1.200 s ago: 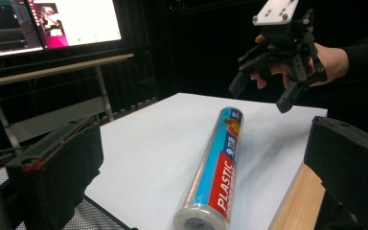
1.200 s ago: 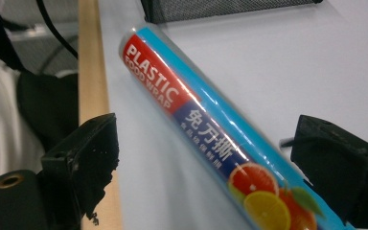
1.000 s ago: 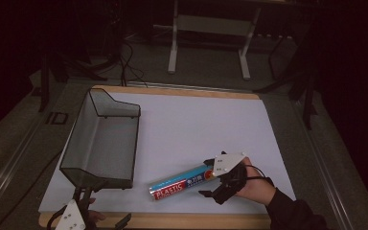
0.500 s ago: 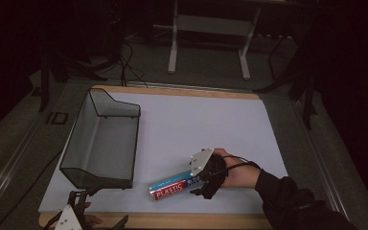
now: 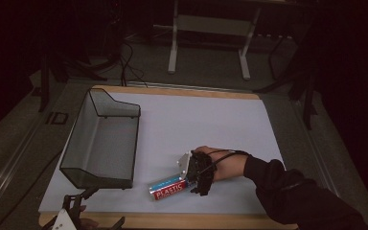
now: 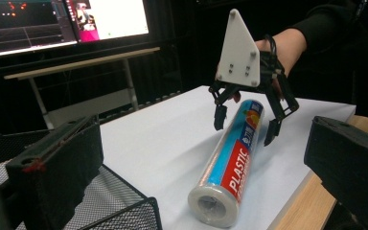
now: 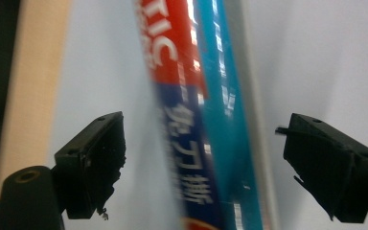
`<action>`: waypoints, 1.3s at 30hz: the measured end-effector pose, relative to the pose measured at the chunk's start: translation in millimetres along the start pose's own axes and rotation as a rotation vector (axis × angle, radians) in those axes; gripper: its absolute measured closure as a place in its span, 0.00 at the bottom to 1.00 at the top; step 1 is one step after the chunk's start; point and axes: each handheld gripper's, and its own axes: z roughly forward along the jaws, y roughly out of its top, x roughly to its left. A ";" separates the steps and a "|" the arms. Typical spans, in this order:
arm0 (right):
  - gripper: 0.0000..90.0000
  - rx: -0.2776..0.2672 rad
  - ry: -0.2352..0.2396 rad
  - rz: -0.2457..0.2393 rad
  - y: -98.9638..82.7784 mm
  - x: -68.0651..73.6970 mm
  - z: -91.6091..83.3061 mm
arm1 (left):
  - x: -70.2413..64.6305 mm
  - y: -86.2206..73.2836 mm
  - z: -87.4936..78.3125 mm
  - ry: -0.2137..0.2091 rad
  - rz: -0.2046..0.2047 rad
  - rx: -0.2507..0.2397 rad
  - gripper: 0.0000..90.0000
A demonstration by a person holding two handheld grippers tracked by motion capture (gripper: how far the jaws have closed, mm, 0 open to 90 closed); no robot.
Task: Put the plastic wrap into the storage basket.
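Note:
A roll of plastic wrap [image 5: 168, 187] with a red and blue label lies on the white table sheet [image 5: 211, 124] near the front edge. My right gripper [image 5: 191, 181] stands open over the roll's right end, one jaw on each side with a gap to each. The right gripper view has the roll [image 7: 206, 143] running between the spread jaws of that gripper [image 7: 206, 139]. My left gripper [image 5: 96, 210] sits open at the front left corner, holding nothing. Its own view, along my left gripper [image 6: 201, 129], looks down the roll [image 6: 230, 163] at the right gripper [image 6: 244, 122].
A black wire-mesh basket [image 5: 100, 139] stands on the left of the table, its near corner [image 6: 124, 211] just in front of the left gripper. A wooden table edge [image 5: 172, 221] runs along the front. Monitors [image 6: 52, 19] and a desk frame stand behind.
The right gripper has moved left along the table and come down astride the right end of the roll. The roll, the basket and the left gripper have stayed put.

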 end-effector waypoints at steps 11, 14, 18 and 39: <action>0.28 0.093 0.070 -0.076 -0.2 -15.6 24.9 | -0.7 -0.6 -4.3 0.008 -0.009 -0.004 0.01; 0.28 0.124 0.096 -0.078 -0.2 -17.5 32.9 | -1.0 -0.5 -4.9 0.002 -0.009 -0.002 0.01; 0.31 0.154 0.111 -0.077 -0.4 -18.5 39.7 | -1.1 -0.6 -4.7 -0.002 -0.011 -0.002 0.01; 0.34 0.214 0.116 -0.094 2.0 -12.5 43.5 | -1.3 -0.6 -4.2 -0.004 -0.005 0.002 0.01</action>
